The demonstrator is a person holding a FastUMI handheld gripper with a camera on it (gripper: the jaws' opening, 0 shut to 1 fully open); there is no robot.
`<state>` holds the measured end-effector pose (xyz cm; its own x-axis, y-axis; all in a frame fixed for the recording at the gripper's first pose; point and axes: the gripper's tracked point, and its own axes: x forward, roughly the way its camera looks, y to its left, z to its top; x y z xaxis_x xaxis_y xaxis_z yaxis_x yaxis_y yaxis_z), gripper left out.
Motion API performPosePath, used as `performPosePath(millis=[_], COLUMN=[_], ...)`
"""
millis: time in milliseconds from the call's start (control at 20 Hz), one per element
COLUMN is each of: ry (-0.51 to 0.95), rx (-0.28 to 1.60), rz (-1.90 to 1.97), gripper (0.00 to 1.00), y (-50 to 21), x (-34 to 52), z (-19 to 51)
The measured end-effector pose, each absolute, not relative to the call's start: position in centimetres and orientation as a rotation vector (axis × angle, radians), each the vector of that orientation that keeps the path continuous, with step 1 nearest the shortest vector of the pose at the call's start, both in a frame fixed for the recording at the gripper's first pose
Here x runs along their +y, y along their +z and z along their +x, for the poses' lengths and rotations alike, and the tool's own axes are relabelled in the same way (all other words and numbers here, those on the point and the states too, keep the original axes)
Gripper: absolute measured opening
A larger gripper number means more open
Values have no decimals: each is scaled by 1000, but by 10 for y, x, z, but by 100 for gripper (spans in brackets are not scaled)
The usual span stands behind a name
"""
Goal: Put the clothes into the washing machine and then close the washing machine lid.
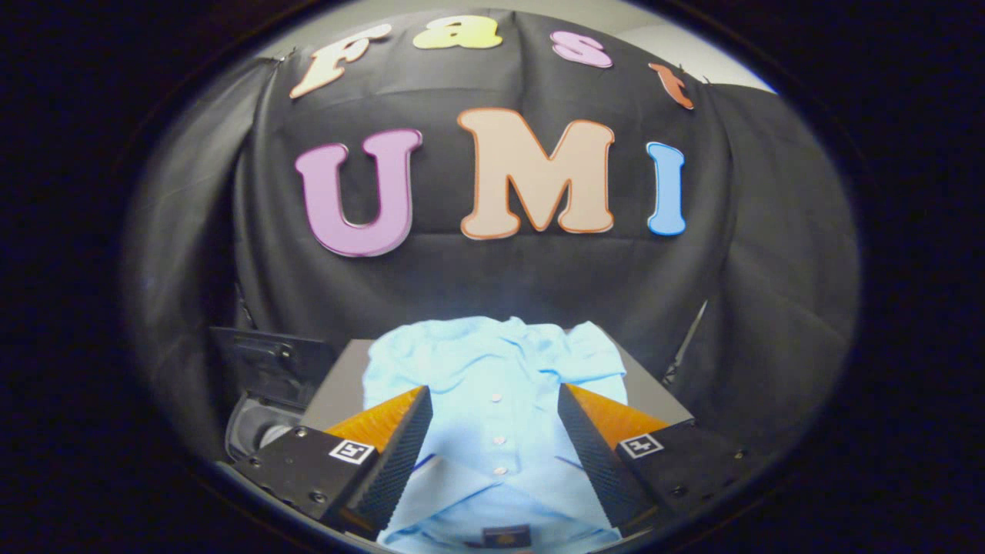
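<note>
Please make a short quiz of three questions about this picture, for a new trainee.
1. True or false: the hand-held gripper is shut on the light blue shirt.
2. What does the shirt lie on? A) a grey surface B) a wire basket C) the floor
3. What runs down the shirt between the fingers?

Key
1. False: the fingers stand open, with the shirt between them.
2. A, the grey surface.
3. A row of small buttons.
</note>
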<state>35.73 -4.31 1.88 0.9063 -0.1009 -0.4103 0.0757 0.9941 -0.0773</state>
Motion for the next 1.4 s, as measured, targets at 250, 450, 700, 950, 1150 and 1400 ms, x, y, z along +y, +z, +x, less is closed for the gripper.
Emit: performPosePath(millis=[250,450,700,950,1150,1400], ry=[-126,-146,-175,-157,-74,-57], rx=[563,692,681,627,585,501], rz=[-19,-31,45,86,81,78], gripper=[98,100,33,14,3,1], y=[-14,-37,-36,-31,-6,37], x=[-42,-42,-50,-41,-20,-12], z=[381,381,381,358,336,327])
